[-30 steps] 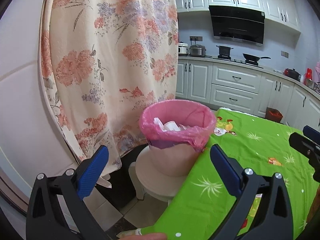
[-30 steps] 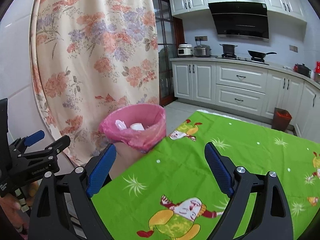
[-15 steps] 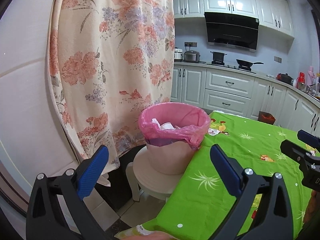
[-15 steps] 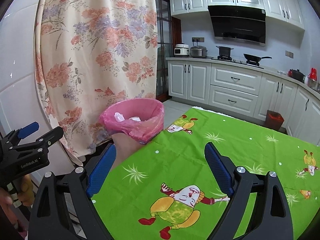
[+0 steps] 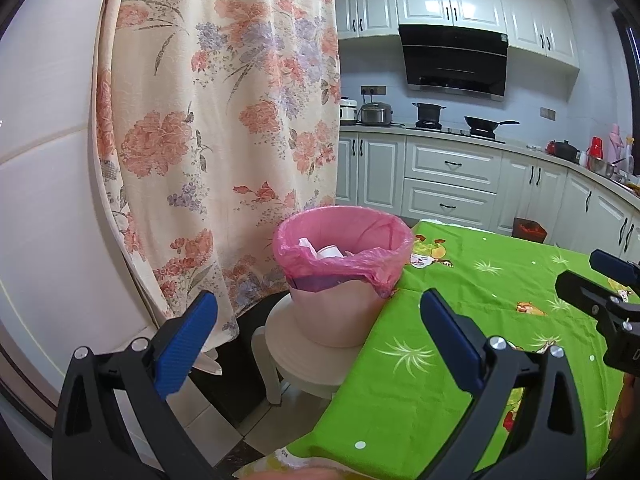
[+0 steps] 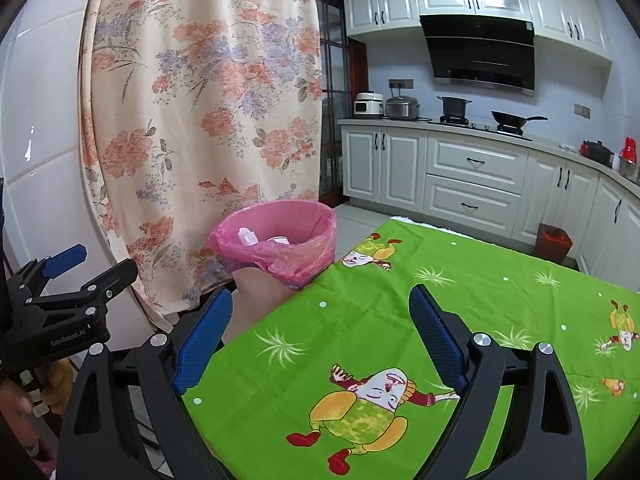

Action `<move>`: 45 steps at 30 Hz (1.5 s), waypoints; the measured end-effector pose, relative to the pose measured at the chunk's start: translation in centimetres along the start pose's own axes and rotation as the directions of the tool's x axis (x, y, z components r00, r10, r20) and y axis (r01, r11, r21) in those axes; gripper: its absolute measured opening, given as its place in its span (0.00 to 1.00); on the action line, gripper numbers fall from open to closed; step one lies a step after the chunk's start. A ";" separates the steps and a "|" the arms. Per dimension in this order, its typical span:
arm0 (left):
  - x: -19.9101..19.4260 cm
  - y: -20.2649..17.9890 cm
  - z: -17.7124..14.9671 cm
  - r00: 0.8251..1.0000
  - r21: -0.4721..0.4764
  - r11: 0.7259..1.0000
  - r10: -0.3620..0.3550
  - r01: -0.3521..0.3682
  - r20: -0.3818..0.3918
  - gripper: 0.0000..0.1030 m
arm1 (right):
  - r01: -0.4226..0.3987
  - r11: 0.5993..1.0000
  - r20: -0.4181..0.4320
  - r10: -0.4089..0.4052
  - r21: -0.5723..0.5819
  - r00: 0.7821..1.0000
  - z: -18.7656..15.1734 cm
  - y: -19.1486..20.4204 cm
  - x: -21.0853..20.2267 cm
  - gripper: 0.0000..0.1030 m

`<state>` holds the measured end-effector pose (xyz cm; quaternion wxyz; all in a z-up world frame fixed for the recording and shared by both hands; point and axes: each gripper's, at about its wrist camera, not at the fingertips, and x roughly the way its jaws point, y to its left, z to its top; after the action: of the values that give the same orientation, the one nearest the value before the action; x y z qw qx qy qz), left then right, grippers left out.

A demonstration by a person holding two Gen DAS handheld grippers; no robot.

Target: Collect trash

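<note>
Both grippers, left [image 5: 318, 330] and right [image 6: 320, 330], gape wide with nothing held, hovering near the bin [image 5: 343, 276] beside the green cloth [image 6: 400, 320]. Bin's pink bag [image 6: 280, 248] holds white trash [image 5: 326, 251]. Only the left view shows the stool [image 5: 304, 356] under it; only the right view shows a hand [image 6: 24, 400] gripping the left tool.

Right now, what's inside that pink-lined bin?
The bin holds white crumpled trash, seemingly paper and a cup, near the top of its pink liner. Anything beneath is hidden by the liner and rim.
</note>
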<state>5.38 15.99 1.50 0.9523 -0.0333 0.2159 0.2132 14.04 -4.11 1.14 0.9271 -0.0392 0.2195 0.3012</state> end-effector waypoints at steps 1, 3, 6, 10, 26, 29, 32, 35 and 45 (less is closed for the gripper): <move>0.0 0.0 0.0 1.000 -0.001 1.000 -0.001 0.001 0.001 0.95 | 0.003 1.000 0.001 -0.003 0.004 1.000 0.0 -0.1 0.0 0.82; -0.1 0.0 0.0 1.000 -0.001 1.000 -0.002 0.002 0.003 0.95 | 0.003 1.000 0.003 -0.003 0.011 1.000 0.0 -0.3 0.0 0.82; -0.1 0.1 0.0 1.000 0.000 1.000 -0.001 0.001 0.003 0.95 | 0.000 1.000 0.002 0.000 0.014 1.000 -0.1 -0.3 0.0 0.82; 0.0 0.1 0.0 1.000 0.001 1.000 -0.001 0.001 0.003 0.95 | -0.011 1.000 -0.001 0.011 -0.002 1.000 -0.2 0.1 0.1 0.82; -0.2 0.4 -0.2 1.000 0.009 1.000 -0.003 0.003 0.004 0.95 | -0.004 1.000 -0.007 0.004 -0.028 1.000 -0.1 0.8 0.1 0.82; -0.2 0.5 -0.2 1.000 0.012 1.000 -0.003 0.003 0.006 0.95 | -0.004 1.000 -0.002 0.004 -0.025 1.000 -0.2 0.7 0.0 0.82; -0.2 0.5 -0.1 1.000 0.009 1.000 -0.003 0.003 0.007 0.95 | -0.010 1.000 0.013 0.010 -0.023 1.000 -0.3 0.7 -0.1 0.82; -0.1 0.6 -0.1 1.000 0.008 1.000 -0.003 0.003 0.008 0.95 | -0.014 1.000 0.025 0.014 -0.023 1.000 -0.5 0.7 -0.2 0.82; -0.4 0.7 0.0 1.000 0.009 1.000 -0.007 0.007 0.017 0.95 | -0.036 0.999 0.076 0.038 -0.038 0.996 -0.9 1.2 -1.0 0.82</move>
<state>4.79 16.52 1.71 0.9549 -0.0282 0.2088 0.2094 12.27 -3.92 0.83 0.9283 -0.0404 0.1787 0.3235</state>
